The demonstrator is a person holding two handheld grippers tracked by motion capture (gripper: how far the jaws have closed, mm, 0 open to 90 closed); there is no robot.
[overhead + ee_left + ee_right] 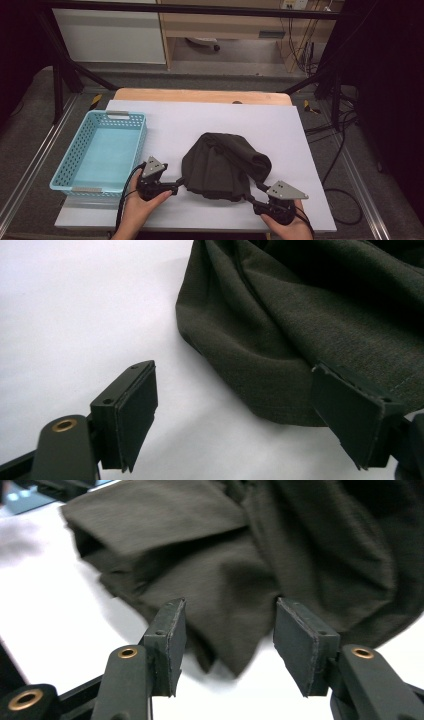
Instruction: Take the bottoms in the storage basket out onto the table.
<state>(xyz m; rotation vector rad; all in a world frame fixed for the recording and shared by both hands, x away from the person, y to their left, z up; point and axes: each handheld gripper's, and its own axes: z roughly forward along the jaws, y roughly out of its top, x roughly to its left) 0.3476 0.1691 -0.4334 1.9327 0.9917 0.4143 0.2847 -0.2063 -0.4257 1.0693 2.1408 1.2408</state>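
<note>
A dark olive-grey garment (pixel 222 165) lies crumpled on the white table cover (pixel 210 120), near its front middle. My left gripper (pixel 176 186) sits at the garment's near-left edge, jaws open. In the left gripper view the cloth (pixel 300 320) bulges between the spread pads, and the left gripper (pixel 250 415) holds nothing. My right gripper (pixel 256 194) is at the garment's near-right corner, open. In the right gripper view a hanging corner of cloth (pixel 235 605) lies between the parted pads of the right gripper (pixel 227 645), not pinched.
A light blue perforated basket (pixel 75 165) stands empty at the table's left, close to my left hand. The wooden table edge (pixel 200 95) shows at the back. Black frame legs and cables stand on the floor to the right.
</note>
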